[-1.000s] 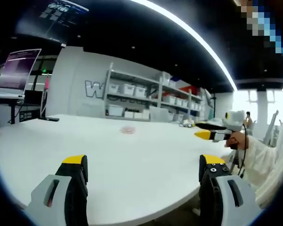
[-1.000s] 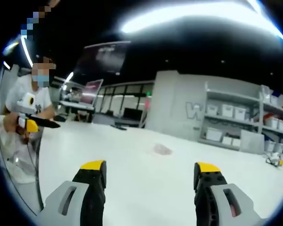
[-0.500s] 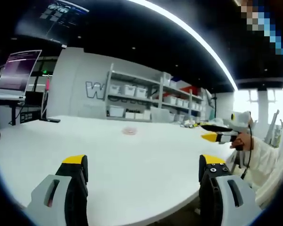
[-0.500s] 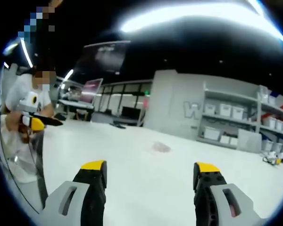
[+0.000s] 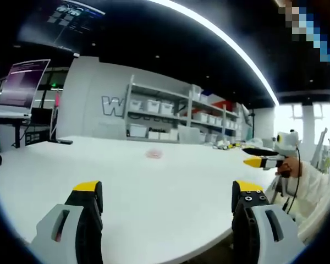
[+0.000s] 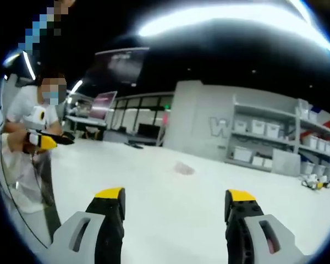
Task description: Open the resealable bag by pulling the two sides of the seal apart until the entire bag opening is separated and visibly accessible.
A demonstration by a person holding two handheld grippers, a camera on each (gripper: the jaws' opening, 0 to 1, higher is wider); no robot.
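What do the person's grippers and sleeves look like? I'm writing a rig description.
The left gripper and the right gripper each have grey jaws with black inner faces and yellow tips. Seen from the side, the right gripper carries a white top and a dangling black cable. The sleeve is white.

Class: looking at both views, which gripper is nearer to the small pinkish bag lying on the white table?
Neither clearly. The left gripper and right gripper both hover open, well short of the bag, which lies far out on the table; any difference is too small to tell.
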